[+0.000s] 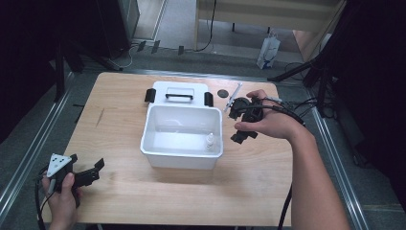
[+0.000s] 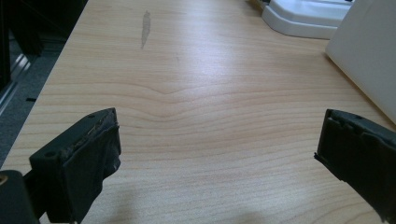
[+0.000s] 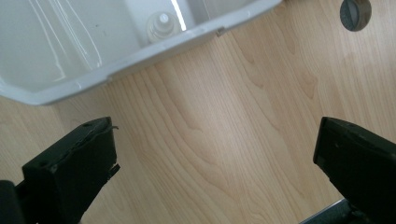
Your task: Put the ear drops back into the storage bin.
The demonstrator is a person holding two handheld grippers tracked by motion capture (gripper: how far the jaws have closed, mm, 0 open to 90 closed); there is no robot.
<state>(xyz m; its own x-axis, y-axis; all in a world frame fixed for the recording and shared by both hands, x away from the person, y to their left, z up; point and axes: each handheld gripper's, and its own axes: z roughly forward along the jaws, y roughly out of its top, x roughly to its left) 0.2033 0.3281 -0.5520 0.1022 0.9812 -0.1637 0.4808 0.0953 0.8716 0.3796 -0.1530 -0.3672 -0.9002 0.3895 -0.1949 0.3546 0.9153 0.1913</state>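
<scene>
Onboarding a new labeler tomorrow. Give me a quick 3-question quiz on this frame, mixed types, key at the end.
1. True or false: the right gripper is shut on something.
2. What sits inside the white bin? A) a small white bottle B) a spoon C) a sponge
3. Fill in: the bin's lid lies on the table just ____ the bin, on the side away from the person.

Key: 1 false, its jaws stand apart over bare wood; 2 A, the bottle; 3 behind.
</scene>
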